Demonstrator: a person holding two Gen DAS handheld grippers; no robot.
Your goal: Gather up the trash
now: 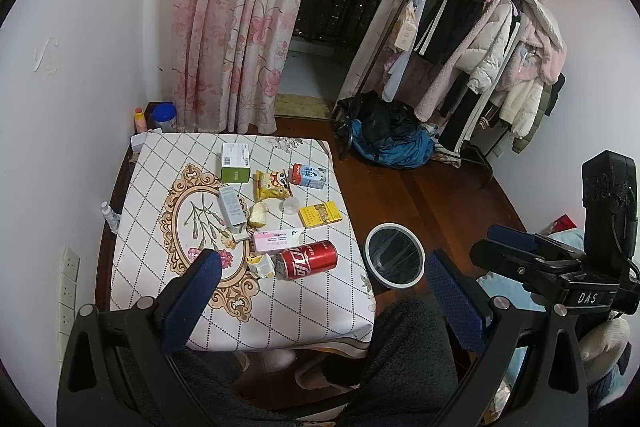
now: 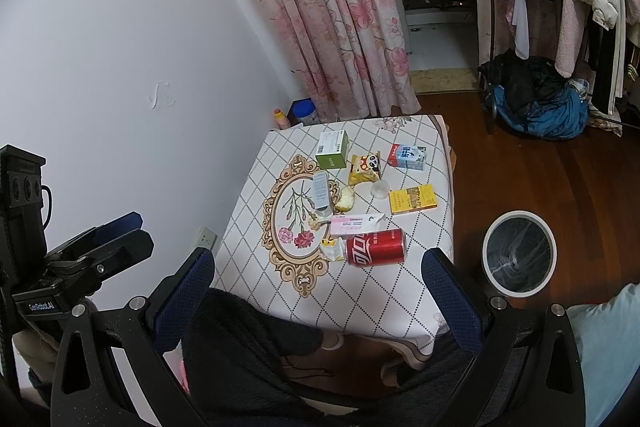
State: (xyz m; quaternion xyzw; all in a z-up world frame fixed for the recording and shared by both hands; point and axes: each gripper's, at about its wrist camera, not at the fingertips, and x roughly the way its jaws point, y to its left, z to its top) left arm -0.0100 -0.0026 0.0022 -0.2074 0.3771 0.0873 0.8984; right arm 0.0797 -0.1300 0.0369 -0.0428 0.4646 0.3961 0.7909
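Observation:
Trash lies scattered on a small table [image 1: 312, 307] [image 2: 256, 267] with a diamond-patterned cloth. A red cola can [image 1: 309, 259] [image 2: 376, 247] lies on its side nearest me, with a pink box [image 1: 276, 239] [image 2: 354, 224] and a crumpled wrapper [image 1: 262, 265] [image 2: 333, 249] beside it. Farther back are a yellow box [image 1: 320, 214] [image 2: 412, 199], a yellow snack bag [image 1: 273, 183] [image 2: 364, 169], a milk carton [image 1: 307, 175] [image 2: 407, 157] and a green box [image 1: 235, 163] [image 2: 332, 149]. A white-rimmed bin [image 1: 394, 261] [image 2: 519, 253] stands on the floor to the table's right. My left gripper [image 1: 324, 287] and right gripper [image 2: 316, 291] hover open and empty, short of the table's near edge.
A white wall with sockets [image 1: 68, 287] runs along the left. Pink floral curtains [image 1: 236, 19] hang behind the table. A clothes rack [image 1: 480, 39] and a dark and blue heap [image 1: 384, 135] sit on the wooden floor at right. The person's dark fleece-covered legs [image 2: 248, 359] lie below.

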